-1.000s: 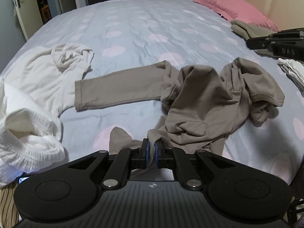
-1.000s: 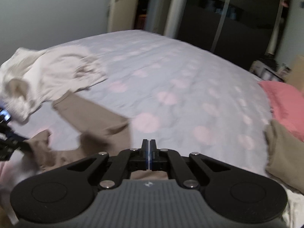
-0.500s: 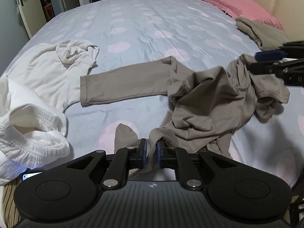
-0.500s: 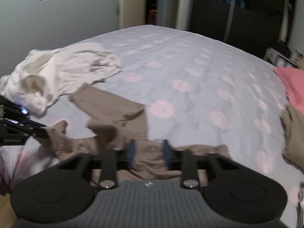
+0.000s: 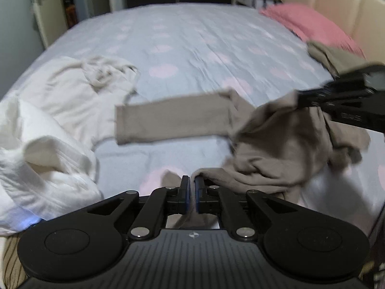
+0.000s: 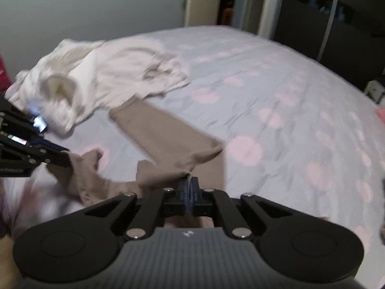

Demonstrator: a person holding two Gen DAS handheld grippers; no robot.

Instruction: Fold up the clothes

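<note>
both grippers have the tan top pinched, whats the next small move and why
Probably lift and draw the two grippers apart. The left gripper and right gripper are each shut on the tan top, which sags bunched between them with one sleeve flat on the bed.

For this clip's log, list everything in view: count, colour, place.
taupe garment: 1, taupe, crumpled on the near bed, one sleeve stretched out flat
white clothes: a heap, count unclear, white and cream, bed's left edge in the left view
folded taupe piece: 1, taupe, by the pillow
pillow: 1, pink, at the headboard
bed sheet: 1, pale blue with pink dots, covering the bed
headboard: 1, cream, far right
door: 1, cream, far left
left gripper: 1, black, shut on the garment's near edge
right gripper: 1, black, shut on the garment's other side
</note>
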